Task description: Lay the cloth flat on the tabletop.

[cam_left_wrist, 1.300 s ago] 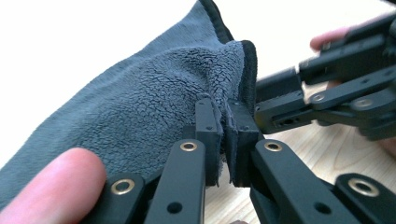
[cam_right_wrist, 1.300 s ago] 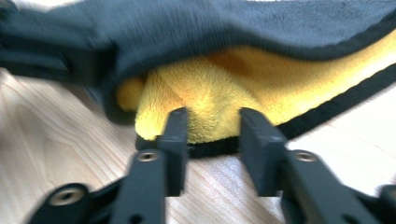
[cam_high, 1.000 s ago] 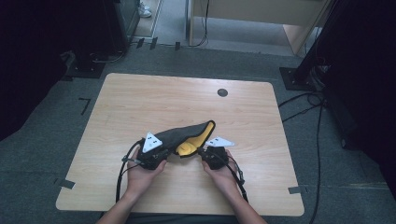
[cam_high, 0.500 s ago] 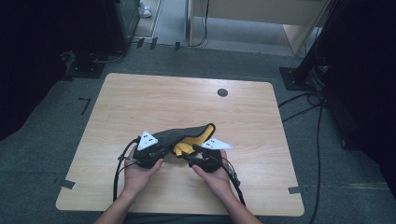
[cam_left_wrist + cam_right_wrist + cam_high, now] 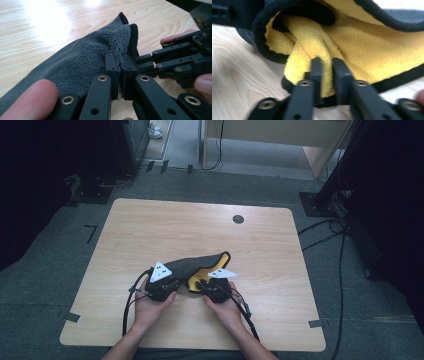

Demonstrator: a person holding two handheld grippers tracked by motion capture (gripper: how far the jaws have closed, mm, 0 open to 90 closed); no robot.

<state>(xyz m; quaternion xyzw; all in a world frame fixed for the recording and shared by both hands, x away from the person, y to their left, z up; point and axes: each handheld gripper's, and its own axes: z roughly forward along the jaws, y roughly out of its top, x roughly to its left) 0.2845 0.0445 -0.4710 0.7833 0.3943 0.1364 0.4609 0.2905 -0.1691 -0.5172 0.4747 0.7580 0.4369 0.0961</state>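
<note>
Grey-and-yellow fleece cloth (image 5: 200, 267) lies near the table's (image 5: 150, 230) front edge, the left gripper (image 5: 121, 72) clamped on its grey side, the right gripper (image 5: 327, 75), jaws just closing, pinching a yellow fold; next, probably, spreading it apart.

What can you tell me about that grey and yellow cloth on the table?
The cloth is a soft, fleecy piece, dark grey on one face and bright yellow on the other, edged all round in black. It lies crumpled and partly folded over on the wooden table, near the person's side, so the yellow lining shows at its open edge. The left tongs pinch a grey fold, and the right tongs, which have just been closing, pinch a yellow fold.
</note>
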